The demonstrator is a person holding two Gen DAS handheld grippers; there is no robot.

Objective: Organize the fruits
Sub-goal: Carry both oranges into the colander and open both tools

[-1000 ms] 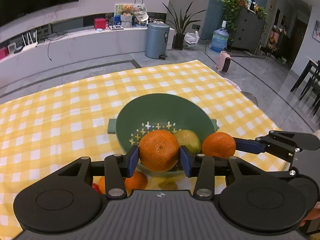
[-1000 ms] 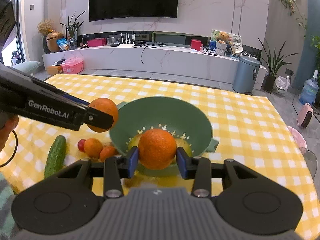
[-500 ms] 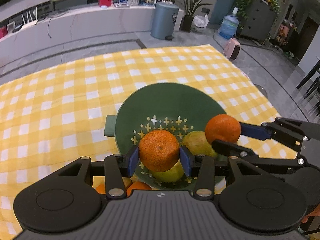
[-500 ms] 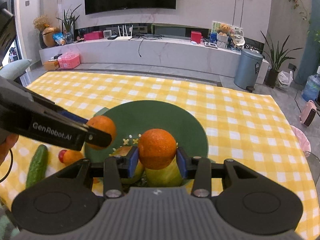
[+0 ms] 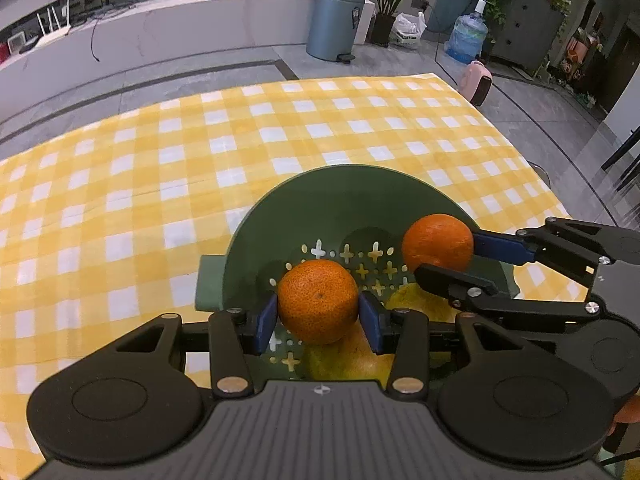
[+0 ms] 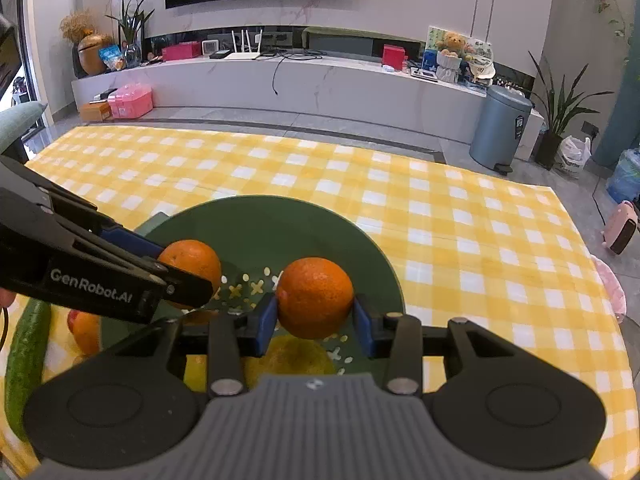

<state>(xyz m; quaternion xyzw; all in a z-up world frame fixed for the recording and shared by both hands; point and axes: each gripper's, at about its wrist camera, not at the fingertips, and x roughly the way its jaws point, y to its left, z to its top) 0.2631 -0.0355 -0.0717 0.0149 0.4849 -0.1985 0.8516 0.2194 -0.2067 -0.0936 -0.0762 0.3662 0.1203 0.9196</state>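
A green colander sits on the yellow checked tablecloth. My left gripper is shut on an orange and holds it over the colander's near side. My right gripper is shut on another orange, also above the colander. Each gripper's orange shows in the other view: the right one's and the left one's. Yellow-green fruit lies in the colander under the grippers.
A cucumber and a small orange fruit lie on the cloth left of the colander. The table's far edge borders grey floor, with a grey bin beyond it.
Both grippers have moved forward over the colander with their oranges still held. The colander now sits closer and lower in both views.
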